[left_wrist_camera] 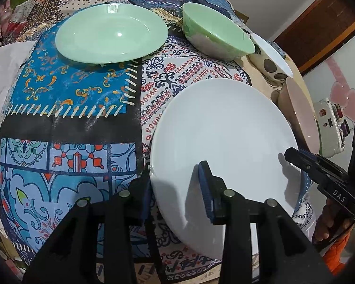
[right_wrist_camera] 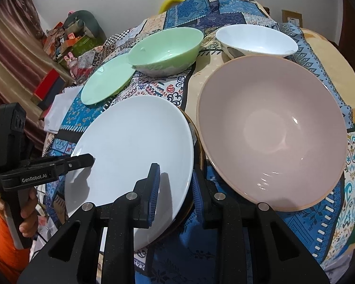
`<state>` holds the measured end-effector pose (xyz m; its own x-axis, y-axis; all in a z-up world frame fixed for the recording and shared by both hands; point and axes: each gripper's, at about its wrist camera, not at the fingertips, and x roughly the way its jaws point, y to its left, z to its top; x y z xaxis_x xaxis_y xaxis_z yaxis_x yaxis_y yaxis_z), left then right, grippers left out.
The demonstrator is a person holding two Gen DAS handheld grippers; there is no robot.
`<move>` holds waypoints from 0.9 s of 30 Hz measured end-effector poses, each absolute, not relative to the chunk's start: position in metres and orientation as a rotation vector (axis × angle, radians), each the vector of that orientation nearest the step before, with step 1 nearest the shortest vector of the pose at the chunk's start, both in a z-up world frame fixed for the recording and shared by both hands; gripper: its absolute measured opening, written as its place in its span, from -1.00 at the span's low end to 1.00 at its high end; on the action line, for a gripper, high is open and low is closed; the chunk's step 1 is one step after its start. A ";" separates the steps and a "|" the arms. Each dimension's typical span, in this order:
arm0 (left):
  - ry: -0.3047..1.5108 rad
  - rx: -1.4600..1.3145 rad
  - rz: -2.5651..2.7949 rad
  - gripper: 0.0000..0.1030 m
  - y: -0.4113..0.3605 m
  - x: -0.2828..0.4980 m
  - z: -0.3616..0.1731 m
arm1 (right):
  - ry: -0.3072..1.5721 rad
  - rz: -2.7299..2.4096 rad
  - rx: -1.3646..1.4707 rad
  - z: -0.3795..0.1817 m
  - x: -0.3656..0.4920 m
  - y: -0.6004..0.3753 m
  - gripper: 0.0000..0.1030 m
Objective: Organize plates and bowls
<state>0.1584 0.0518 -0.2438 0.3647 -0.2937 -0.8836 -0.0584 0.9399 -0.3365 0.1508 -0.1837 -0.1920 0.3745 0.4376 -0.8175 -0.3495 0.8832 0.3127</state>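
Between the open jaws of both the left gripper (left_wrist_camera: 177, 184) and right gripper (right_wrist_camera: 175, 189) sits the white plate's (left_wrist_camera: 224, 127) rim, apparently the grasp step, so closing comes next.

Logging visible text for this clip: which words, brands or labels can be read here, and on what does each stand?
"GenRobot.AI": white print on the side of the left tool, seen from the right wrist view.
"DAS": white letters on the side of the right tool, seen from the left wrist view.
"MARI...": partial print along the tablecloth edge beside the white plate; the rest is cut off.
Stickers on the white case: too small to read.
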 end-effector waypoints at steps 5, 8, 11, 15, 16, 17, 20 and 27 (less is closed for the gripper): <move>1.188 -0.314 -0.151 -0.29 0.050 0.158 -0.243 | 1.040 0.474 0.039 -0.186 0.149 -0.182 -0.53; 1.185 -0.312 -0.145 -0.28 0.050 0.158 -0.243 | 1.034 0.496 0.033 -0.183 0.148 -0.180 -0.53; 1.175 -0.300 -0.139 -0.29 0.050 0.156 -0.241 | 1.028 0.494 0.030 -0.183 0.149 -0.177 -0.53; 1.106 -0.221 -0.100 -0.28 0.049 0.148 -0.224 | 1.007 0.491 0.032 -0.179 0.146 -0.176 -0.53; 1.094 -0.210 -0.093 -0.24 0.050 0.146 -0.220 | 0.998 0.492 0.032 -0.176 0.146 -0.176 -0.53; 1.078 -0.199 -0.084 -0.22 0.052 0.144 -0.214 | 0.988 0.491 0.031 -0.174 0.145 -0.176 -0.53; 1.030 -0.174 -0.050 -0.09 0.061 0.136 -0.199 | 0.959 0.498 0.028 -0.165 0.144 -0.173 -0.53; 0.934 -0.140 0.018 0.35 0.085 0.132 -0.162 | 0.909 0.529 0.016 -0.149 0.153 -0.155 -0.36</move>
<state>0.1323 0.0854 -0.1620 0.5953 -0.0447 -0.8023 -0.0764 0.9908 -0.1119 0.1527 -0.1551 -0.1495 0.4955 0.4435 -0.7468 -0.4305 0.8722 0.2323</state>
